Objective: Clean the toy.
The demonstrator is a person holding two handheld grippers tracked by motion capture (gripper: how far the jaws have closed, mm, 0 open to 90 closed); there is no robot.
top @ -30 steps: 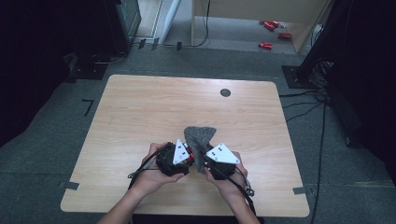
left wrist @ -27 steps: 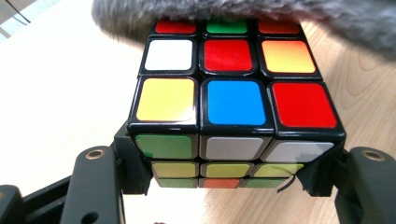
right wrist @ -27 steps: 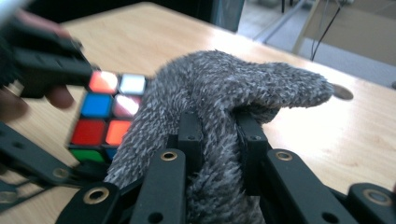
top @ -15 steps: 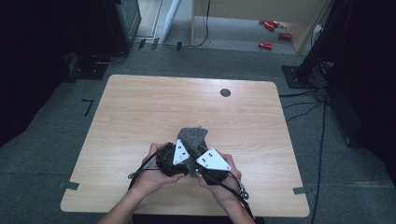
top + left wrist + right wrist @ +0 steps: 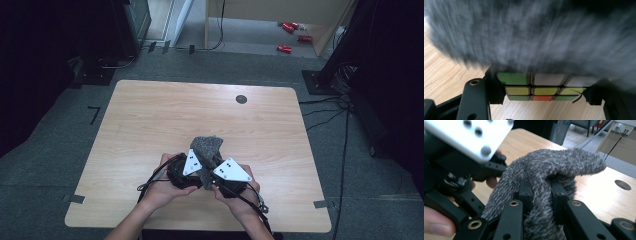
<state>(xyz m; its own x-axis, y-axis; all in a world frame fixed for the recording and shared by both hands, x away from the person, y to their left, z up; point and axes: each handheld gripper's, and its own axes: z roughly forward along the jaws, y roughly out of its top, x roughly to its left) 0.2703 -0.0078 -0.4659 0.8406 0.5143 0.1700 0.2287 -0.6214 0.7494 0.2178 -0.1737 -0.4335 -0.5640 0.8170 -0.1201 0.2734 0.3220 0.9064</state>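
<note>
My right claw (image 5: 540, 195) pinches a fold of the grey cloth (image 5: 544, 167), lifted near the table's (image 5: 150, 115) front edge. My left claw (image 5: 536, 100) grips the puzzle cube (image 5: 536, 87) beneath it. I judge I'm mid-wrapping; next, draw the cloth fully over the cube.
</note>
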